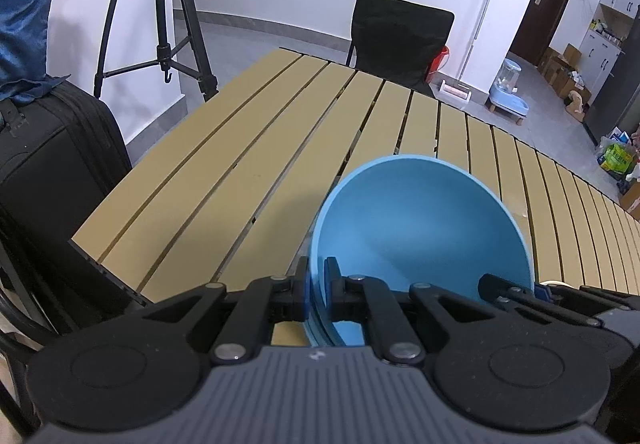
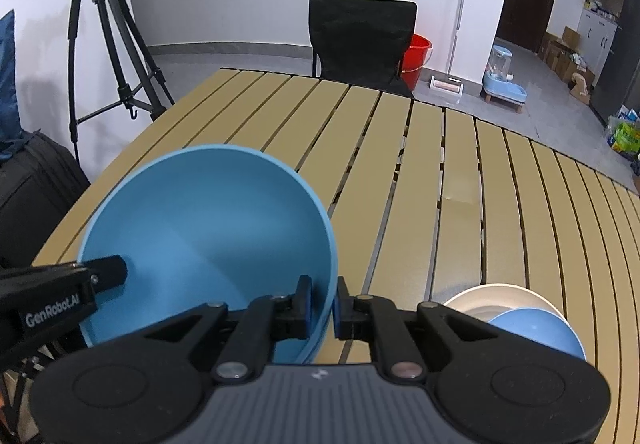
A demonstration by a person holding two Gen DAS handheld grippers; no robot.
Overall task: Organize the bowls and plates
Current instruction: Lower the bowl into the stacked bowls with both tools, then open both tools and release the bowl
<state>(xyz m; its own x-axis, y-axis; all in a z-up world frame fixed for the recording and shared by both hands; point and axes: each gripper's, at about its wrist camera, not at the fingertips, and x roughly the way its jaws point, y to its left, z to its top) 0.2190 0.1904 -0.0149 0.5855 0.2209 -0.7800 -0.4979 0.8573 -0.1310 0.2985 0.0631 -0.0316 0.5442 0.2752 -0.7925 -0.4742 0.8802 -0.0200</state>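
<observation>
A big light-blue bowl [image 1: 424,228] is held between both grippers above the slatted wooden table [image 1: 248,164]. My left gripper [image 1: 318,292] is shut on its left rim. My right gripper [image 2: 322,308] is shut on the bowl's [image 2: 208,228] right rim. The left gripper's finger [image 2: 108,270] shows inside the bowl in the right wrist view, and the right gripper shows at the bowl's right edge in the left wrist view. A smaller blue bowl [image 2: 540,332] sits in a cream plate [image 2: 480,298] on the table [image 2: 440,180] at the lower right.
A black chair [image 2: 360,40] stands at the table's far edge. A tripod [image 1: 160,16] and a black suitcase [image 1: 44,164] stand to the left. A red bucket [image 2: 416,54], a mop and a pet feeder [image 2: 502,78] are on the floor beyond.
</observation>
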